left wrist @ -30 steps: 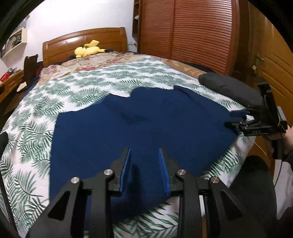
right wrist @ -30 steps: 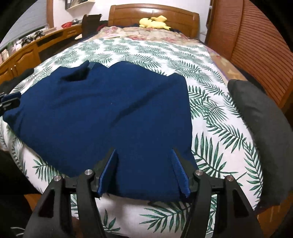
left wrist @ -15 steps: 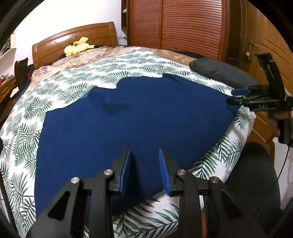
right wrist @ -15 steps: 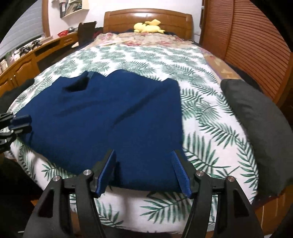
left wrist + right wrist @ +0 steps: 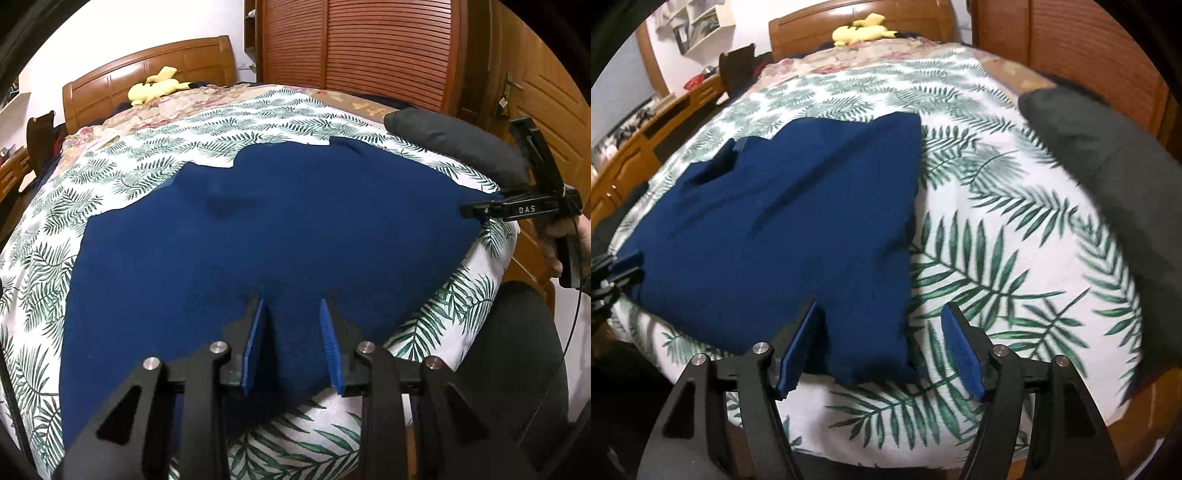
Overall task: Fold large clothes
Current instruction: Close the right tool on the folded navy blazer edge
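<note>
My left gripper [image 5: 291,339] jaws gape, my right gripper [image 5: 879,350] just widened over the navy garment's [image 5: 783,236] six-o'clock hem, unclamped; it may slump

Both wrist views low, close, angled down, sharing the blue garment [image 5: 258,236]

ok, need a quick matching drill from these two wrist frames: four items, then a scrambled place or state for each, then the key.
Items
1. navy garment
2. yellow plush
3. dark pillow
4. right gripper

Places or states
A. by the wooden headboard
B. open, over the garment's near corner
C. spread flat on the leaf-print cover
D. along the bed's edge nearest the wardrobe

Pairs: 1-C, 2-A, 3-D, 4-B
</note>
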A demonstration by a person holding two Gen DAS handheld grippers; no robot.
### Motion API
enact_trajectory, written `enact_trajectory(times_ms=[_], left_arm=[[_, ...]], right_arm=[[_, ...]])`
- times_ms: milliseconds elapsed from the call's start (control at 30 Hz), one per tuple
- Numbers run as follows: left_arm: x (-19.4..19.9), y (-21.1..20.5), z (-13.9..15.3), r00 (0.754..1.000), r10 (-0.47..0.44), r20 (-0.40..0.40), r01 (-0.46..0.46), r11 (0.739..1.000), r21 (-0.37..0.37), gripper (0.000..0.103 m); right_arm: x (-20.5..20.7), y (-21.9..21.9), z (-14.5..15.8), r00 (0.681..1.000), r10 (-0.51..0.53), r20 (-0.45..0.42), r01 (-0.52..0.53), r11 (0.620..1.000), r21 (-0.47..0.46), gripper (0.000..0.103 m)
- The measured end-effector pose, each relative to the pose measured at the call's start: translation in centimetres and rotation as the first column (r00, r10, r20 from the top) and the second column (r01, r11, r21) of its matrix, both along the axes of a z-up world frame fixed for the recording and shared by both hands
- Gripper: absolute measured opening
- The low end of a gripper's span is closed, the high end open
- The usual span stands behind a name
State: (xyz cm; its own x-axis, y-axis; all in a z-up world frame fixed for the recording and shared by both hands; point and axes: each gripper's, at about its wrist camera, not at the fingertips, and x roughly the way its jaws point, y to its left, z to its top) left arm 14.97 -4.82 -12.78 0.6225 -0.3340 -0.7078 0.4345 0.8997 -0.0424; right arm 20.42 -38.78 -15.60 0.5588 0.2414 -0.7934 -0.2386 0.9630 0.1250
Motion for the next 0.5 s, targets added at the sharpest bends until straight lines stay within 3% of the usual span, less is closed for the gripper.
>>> enact_trajectory(times_ms=[133, 300, 367, 400, 500], left_arm=[[0.1, 0.0, 0.0, 1.0, 0.001, -0.001, -0.001, 1.0, -0.002, 0.03], [0.2, 0.1, 0.0, 1.0, 0.0, -0.004, 0.0, 1.0, -0.006, 0.03], [0.2, 0.1, 0.0, 1.0, -0.001, -0.004, 0.001, 1.0, -0.007, 0.03], [0.1, 0.2, 0.1, 1.0, -0.001, -0.004, 0.001, 1.0, -0.008, 0.03], [0.0, 0.6, 0.3, 1.0, 0.003, 0.0, -0.003, 1.0, -0.014, 0.03]], right_arm=[[0.2, 0.2, -0.2, 1.0, 0.029, -0.006, -0.029, 0.999, 0.028, 0.069], [0.3, 0.6, -0.2, 0.998, 0.053, -0.019, -0.052, 0.996, 0.079, 0.052], [0.4, 0.8, -0.1, 0.998, 0.067, -0.021, -0.065, 0.993, 0.095, 0.031], [0.4, 0.8, 0.1, 0.997, 0.076, -0.018, -0.073, 0.991, 0.112, 0.026], [0.1, 1.5, 1.2, 0.996, 0.092, 0.023, -0.093, 0.991, 0.101, 0.019]])
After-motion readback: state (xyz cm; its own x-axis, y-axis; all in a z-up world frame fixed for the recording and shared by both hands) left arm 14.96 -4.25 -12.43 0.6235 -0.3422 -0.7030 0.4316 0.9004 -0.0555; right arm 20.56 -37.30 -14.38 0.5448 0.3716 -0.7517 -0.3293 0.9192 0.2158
